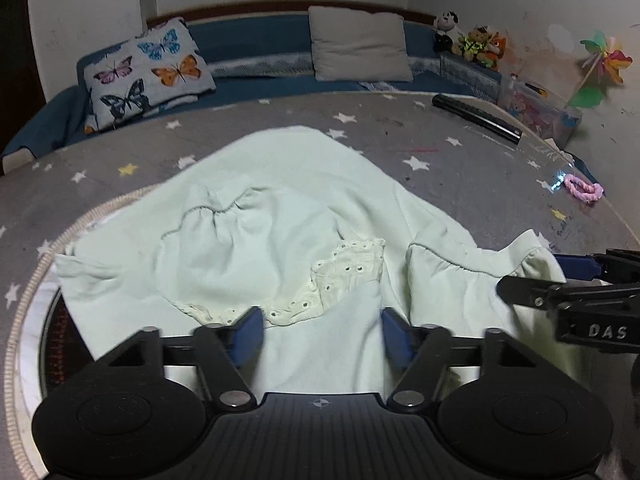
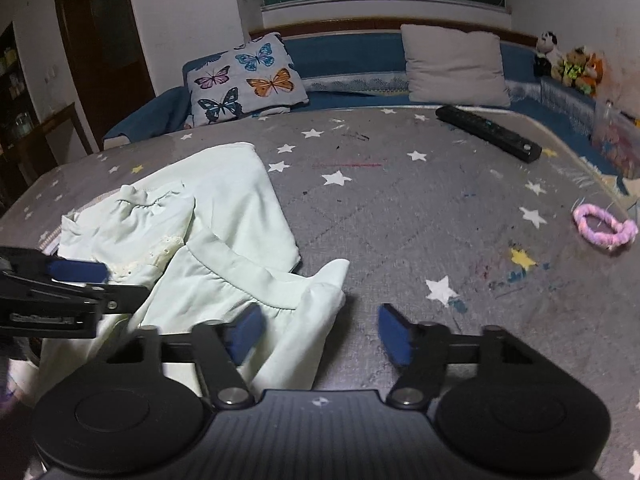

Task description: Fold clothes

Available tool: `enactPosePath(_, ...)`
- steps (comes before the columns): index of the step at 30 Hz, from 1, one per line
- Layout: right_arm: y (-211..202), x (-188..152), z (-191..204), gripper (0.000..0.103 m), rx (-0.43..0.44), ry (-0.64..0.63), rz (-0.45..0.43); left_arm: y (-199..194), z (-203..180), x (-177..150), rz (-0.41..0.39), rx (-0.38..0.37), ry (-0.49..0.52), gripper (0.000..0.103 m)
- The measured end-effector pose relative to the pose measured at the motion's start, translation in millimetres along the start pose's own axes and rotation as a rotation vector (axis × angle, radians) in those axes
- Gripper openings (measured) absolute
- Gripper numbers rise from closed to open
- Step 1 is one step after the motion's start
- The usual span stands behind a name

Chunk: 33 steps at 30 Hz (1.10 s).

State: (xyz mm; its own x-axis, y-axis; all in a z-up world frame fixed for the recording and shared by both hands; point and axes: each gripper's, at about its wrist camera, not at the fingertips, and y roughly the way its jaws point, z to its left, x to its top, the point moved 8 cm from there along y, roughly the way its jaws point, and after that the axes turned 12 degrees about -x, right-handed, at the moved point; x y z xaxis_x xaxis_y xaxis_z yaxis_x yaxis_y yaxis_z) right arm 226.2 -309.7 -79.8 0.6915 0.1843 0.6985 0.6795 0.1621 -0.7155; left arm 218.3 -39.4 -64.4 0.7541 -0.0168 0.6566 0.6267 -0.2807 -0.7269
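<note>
A pale green child's top (image 1: 280, 208) with a cream lace collar (image 1: 344, 276) lies crumpled on the grey star-print table cover (image 2: 400, 208). My left gripper (image 1: 322, 334) is over the near part of the garment by the collar, jaws apart, with cloth lying flat between the blue pads and not pinched. My right gripper (image 2: 320, 332) is at the top's right sleeve (image 2: 280, 292). Its left finger is over the sleeve edge, its right finger is over bare cover, and its jaws are apart. Each gripper shows at the edge of the other's view, the right gripper (image 1: 532, 276) and the left gripper (image 2: 116, 280).
A black remote (image 2: 488, 133) lies at the far right and a pink hair tie (image 2: 604, 228) near the right edge. A coiled round mat (image 1: 48, 248) sticks out under the garment's left side. Behind the table are a butterfly pillow (image 1: 152, 68), a beige pillow (image 1: 360, 44) and plush toys (image 1: 476, 42).
</note>
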Motion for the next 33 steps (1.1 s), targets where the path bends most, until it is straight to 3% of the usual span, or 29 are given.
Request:
enactPosePath(2, -2.2, -0.7, -2.7, 0.039, 0.016, 0.015, 0.001, 1.1, 0.5, -1.3, -0.003, -0.008, 0.006, 0.041)
enactPosePath(4, -4.4, -1.3, -5.4, 0.012, 0.032, 0.030, 0.001, -2.4, 0.2, -1.1, -0.011, -0.030, 0.005, 0.026)
enactPosePath(6, -6.9, -1.9, -8.0, 0.006, 0.047, 0.044, 0.001, -8.3, 0.3, -1.1, -0.023, -0.046, 0.007, 0.008)
enactPosePath(7, -10.0, -2.1, -8.7, 0.005, 0.042, 0.045, -0.009, -12.0, 0.5, -1.0, -0.030, -0.047, 0.004, 0.007)
enactPosePath(20, -69.1, -9.1, -30.7, 0.004, -0.011, 0.071, -0.109, -107.3, 32.1, -21.7, -0.183, 0.045, -0.069, 0.004)
enactPosePath(33, -121.9, -58.5, -50.9, 0.004, -0.024, 0.097, -0.094, -196.6, 69.3, -100.1, -0.226, 0.107, -0.216, 0.004)
